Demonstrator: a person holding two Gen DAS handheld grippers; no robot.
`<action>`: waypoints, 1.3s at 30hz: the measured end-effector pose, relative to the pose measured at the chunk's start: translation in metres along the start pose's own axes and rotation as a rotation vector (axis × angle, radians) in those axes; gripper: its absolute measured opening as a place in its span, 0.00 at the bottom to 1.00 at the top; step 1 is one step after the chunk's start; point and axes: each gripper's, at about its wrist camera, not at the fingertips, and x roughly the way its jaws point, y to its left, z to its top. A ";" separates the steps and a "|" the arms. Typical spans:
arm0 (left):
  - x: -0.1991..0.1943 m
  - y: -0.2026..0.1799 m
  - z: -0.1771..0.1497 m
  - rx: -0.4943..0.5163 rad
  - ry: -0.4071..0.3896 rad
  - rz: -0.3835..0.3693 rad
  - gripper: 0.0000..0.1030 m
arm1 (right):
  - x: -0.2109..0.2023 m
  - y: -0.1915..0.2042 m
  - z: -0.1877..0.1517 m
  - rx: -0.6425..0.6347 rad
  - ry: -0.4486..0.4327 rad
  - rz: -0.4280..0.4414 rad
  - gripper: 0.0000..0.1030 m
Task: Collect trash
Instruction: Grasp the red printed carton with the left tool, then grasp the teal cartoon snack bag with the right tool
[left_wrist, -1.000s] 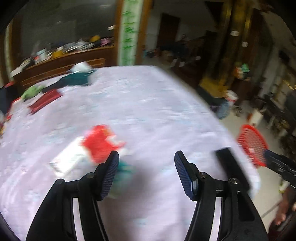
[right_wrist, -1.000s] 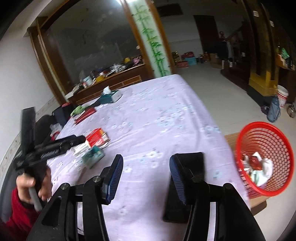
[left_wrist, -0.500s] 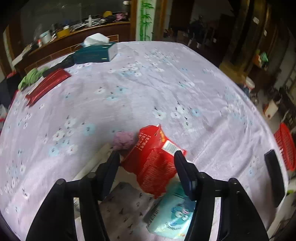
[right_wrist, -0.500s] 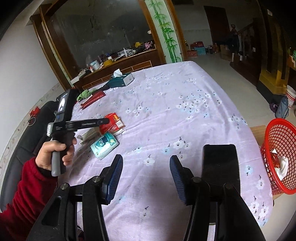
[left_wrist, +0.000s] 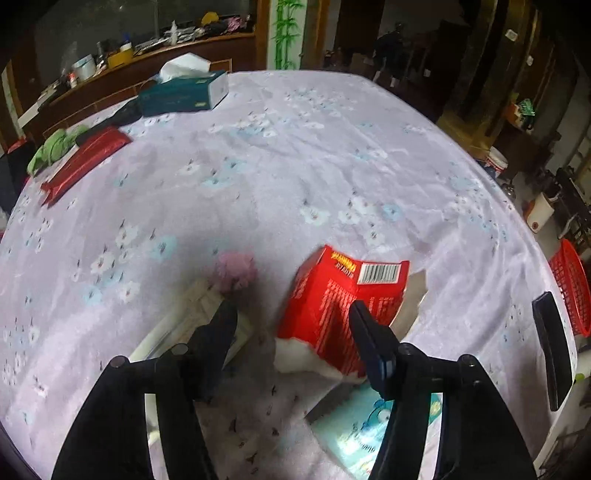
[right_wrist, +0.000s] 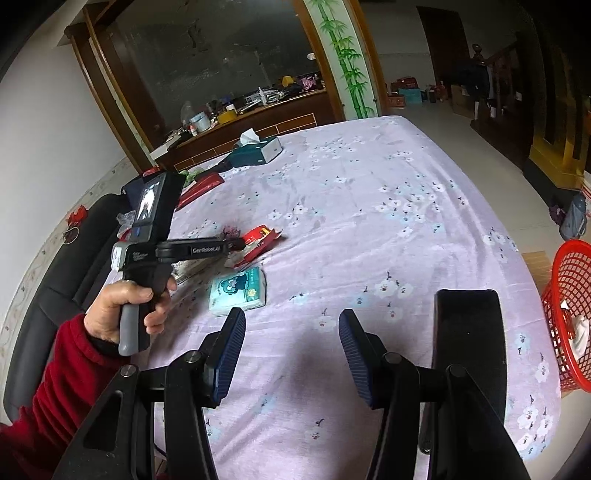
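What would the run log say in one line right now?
step: reach for trash | left hand-held gripper: jaws just opened, astride red carton, not gripping | right hand-held gripper: open, empty | red basket: beside table

Trash cluster on the near left of the bench (right_wrist: 369, 221)
A torn carton (left_wrist: 343, 295) lies right of a crumpled wad (left_wrist: 236, 271), a tissue pack (right_wrist: 238, 291) before them; a tissue box (right_wrist: 258, 149) sits at the far side, a phone (right_wrist: 467, 339) at the near right edge, a basket (right_wrist: 570, 314) beyond that edge
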 end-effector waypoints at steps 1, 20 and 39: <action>0.003 -0.002 0.002 0.005 0.008 -0.003 0.59 | 0.002 0.001 0.000 0.000 0.003 0.006 0.55; -0.037 -0.010 -0.012 -0.037 -0.127 -0.049 0.13 | 0.033 0.003 0.011 0.022 0.070 0.038 0.55; -0.156 0.053 -0.105 -0.156 -0.320 0.036 0.14 | 0.206 0.051 0.059 -0.067 0.338 0.146 0.55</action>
